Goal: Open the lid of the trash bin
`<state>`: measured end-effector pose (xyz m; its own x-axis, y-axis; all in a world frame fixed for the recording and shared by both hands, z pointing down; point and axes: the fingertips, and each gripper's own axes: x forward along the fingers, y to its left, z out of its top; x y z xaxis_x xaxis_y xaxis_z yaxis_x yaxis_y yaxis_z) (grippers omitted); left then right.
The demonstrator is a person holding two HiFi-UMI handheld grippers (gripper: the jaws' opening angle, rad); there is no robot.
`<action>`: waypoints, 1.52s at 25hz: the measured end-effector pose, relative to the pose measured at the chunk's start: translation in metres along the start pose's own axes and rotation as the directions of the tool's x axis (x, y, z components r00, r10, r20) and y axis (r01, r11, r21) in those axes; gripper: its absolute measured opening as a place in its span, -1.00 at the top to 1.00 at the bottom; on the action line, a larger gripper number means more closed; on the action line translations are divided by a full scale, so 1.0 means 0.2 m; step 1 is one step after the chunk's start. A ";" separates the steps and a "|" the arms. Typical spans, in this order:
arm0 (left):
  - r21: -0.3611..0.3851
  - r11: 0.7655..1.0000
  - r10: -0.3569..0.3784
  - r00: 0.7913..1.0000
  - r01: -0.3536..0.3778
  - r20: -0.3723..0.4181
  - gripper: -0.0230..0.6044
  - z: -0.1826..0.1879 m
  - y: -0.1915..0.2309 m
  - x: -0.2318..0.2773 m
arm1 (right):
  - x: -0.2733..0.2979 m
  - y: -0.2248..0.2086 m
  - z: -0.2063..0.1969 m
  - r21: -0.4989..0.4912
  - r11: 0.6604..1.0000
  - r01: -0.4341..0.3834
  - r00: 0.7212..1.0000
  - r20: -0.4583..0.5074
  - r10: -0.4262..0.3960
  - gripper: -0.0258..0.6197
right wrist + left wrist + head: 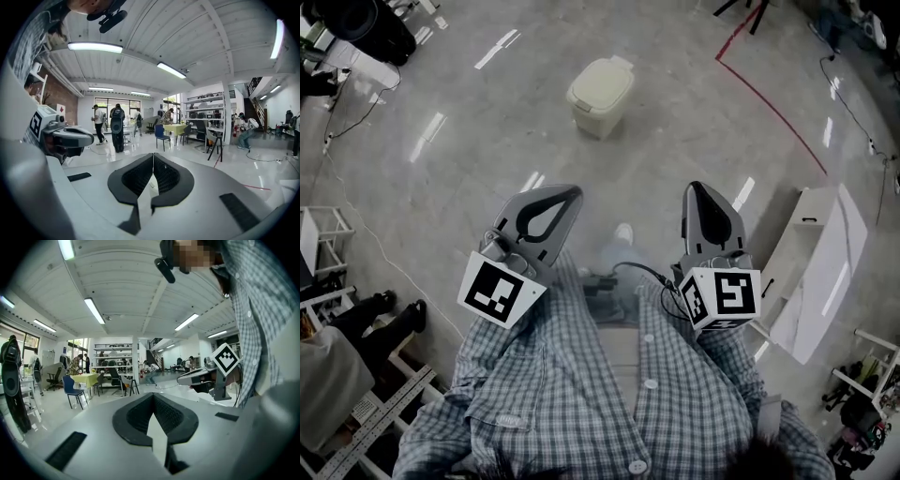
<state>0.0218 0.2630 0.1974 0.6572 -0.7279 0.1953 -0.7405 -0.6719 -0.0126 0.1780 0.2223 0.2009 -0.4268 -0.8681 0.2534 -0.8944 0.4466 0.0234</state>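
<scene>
One trash bin (600,97), lid (602,81) shut; two grippers: left gripper (568,196) and right gripper (701,191), jaws closed, empty

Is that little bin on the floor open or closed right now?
Shut. The lid lies flat on the bin, with no gap showing.

A small cream trash bin (601,96) stands upright on the grey floor, lid closed

Place: open lab-workshop hall | strip lights (93,310) are glowing along a ribbed ceiling (131,282) | shelving racks (204,112), yellow-clothed table (85,378), blue chair (72,389) are standing on polished floor (675,141) | people (98,123) are milling about
</scene>
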 end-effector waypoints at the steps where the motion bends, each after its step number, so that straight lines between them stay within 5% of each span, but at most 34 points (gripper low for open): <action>1: 0.001 1.000 0.010 1.000 -0.010 0.000 0.91 0.01 0.01 0.02 | 0.03 -0.02 0.01 0.000 1.000 -0.013 1.000 0.002 0.013 0.86; 16: -0.033 0.986 0.164 0.986 -0.163 0.032 0.91 0.16 0.13 0.32 | 0.32 -0.29 0.10 -0.037 0.986 -0.164 0.986 0.033 0.165 0.86; 26: -0.034 0.975 0.220 0.968 -0.218 0.118 0.91 0.25 0.15 0.39 | 0.37 -0.42 0.10 -0.039 0.983 -0.181 0.982 0.046 0.183 0.86; 29: -0.046 0.971 0.238 0.967 -0.234 0.088 0.91 0.22 0.14 0.37 | 0.37 -0.40 0.10 -0.047 0.978 -0.201 0.978 0.040 0.203 0.86; 34: -0.040 0.975 0.221 0.959 -0.218 0.176 0.91 0.30 0.15 0.40 | 0.38 -0.39 0.08 -0.055 0.976 -0.210 0.977 0.030 0.212 0.86; 38: -0.050 0.973 0.229 0.970 -0.225 0.077 0.91 0.22 0.19 0.42 | 0.40 -0.41 0.07 -0.044 0.979 -0.198 0.980 0.017 0.198 0.86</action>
<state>0.0548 0.1710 0.1706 0.4793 -0.8706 0.1115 -0.8756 -0.4830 -0.0074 0.2155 0.1123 0.2069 -0.5981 -0.7658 0.2361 -0.7858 0.6183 0.0150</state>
